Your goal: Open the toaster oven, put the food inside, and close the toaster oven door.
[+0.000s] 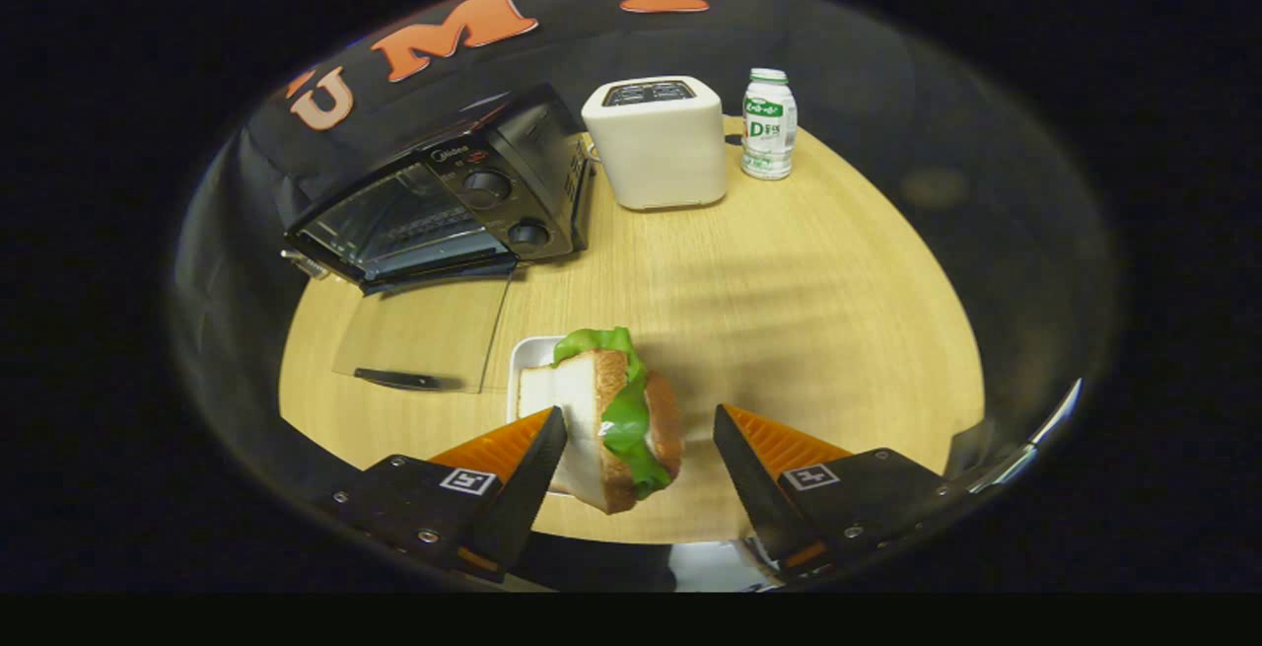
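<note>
black toaster oven (pixel 444 202) sat far left on wooden table (pixel 789 311), glass door (pixel 424 335) dropped flat; white toaster (pixel 659 141), bottle (pixel 768 123) behind; sandwich (pixel 616 419) on white tray (pixel 532 360) between wide-spread fingers of gripper (pixel 641 444), left finger touching bread, right finger apart

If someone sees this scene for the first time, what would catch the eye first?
Probably the sandwich with bright green lettuce, standing on edge between the open fingers of the gripper, over a small white tray. Next, the black toaster oven beyond and to the left, its glass door lying open on the wooden table.
</note>
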Demonstrator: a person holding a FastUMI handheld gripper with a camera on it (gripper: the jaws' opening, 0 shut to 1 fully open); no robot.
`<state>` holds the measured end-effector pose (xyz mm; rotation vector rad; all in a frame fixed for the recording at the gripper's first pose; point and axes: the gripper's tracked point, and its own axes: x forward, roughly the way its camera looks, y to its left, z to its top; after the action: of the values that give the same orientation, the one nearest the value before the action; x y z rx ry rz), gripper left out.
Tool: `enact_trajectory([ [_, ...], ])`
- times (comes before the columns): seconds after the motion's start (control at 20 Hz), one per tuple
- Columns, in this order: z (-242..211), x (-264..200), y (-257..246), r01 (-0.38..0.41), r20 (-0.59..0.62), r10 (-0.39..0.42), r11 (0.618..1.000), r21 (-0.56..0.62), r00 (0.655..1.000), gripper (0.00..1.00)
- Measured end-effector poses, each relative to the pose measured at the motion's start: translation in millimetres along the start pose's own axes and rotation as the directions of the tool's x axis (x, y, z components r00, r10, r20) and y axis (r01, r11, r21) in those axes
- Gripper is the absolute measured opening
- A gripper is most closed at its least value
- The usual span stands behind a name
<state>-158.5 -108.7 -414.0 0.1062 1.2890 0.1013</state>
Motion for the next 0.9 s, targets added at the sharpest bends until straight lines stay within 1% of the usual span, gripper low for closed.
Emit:
enact_trajectory([
  [0.05,-2.6,3.3,0.2,-0.012,-0.016,0.012,1.0,0.014,1.0,0.9],
  [0.15,-1.4,8.1,6.1,-0.059,-0.025,0.061,0.997,0.052,0.998,0.85],
  [0.2,-2.6,7.8,6.5,-0.069,-0.037,0.072,0.995,0.07,0.997,0.75],
  [0.3,-2.8,6.4,7.1,-0.084,-0.043,0.089,0.991,0.102,0.995,0.64],
  [0.35,-1.5,5.7,7.8,-0.091,-0.037,0.096,0.989,0.116,0.995,0.61],
  [0.4,0.5,2.3,11.5,-0.11,-0.023,0.115,0.985,0.135,0.993,0.52],
  [0.45,3.7,-1.6,13.2,-0.121,-0.011,0.125,0.979,0.164,0.992,0.47],
  [0.5,3.9,-0.5,13.1,-0.119,-0.005,0.122,0.974,0.191,0.992,0.37],
  [0.6,4.8,-1.0,13.2,-0.115,0.008,0.116,0.972,0.205,0.993,0.3],
  [0.9,24.8,-23.7,19.6,-0.08,0.094,0.065,0.982,0.172,0.993,0.3],
])
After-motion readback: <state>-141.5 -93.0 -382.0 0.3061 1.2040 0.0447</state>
